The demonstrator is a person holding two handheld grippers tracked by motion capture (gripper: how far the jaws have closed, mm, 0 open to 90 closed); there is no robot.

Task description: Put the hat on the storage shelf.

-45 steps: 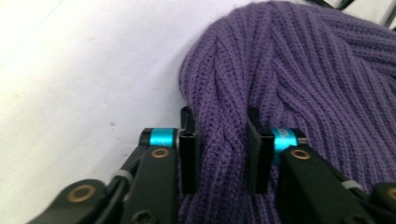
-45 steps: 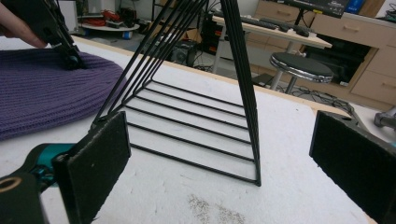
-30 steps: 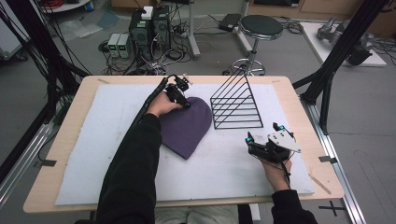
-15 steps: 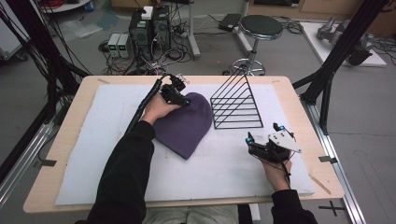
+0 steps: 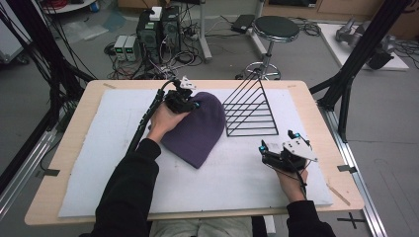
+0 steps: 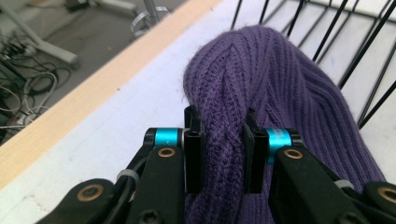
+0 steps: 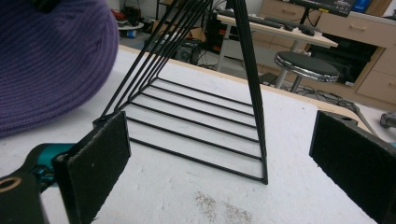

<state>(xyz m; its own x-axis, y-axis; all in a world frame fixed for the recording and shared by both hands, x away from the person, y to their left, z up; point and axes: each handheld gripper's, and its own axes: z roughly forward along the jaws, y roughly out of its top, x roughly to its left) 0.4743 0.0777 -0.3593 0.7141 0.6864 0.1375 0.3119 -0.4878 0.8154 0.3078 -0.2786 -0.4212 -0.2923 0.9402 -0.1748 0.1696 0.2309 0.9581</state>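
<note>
Knitted purple beanie [image 6: 261, 107] sat pinched between the jaws of the left gripper [image 6: 219, 140], a ribbed fold of it clamped at the far edge while the rest trailed back toward the person over the white mat [image 5: 99, 148] on the desk [image 5: 64, 143]. Just to that gripper's right stood the black wire rack [image 5: 252, 111], and the right gripper [image 7: 219, 154] rested with jaws spread wide and unloaded, the rack ahead of it and the beanie off to its left.

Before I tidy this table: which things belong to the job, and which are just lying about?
In the job: purple beanie, pinched by the left gripper; black wire rack beside it; right gripper, open.
Lying about: stool, computer boxes, cables on the floor.
</note>
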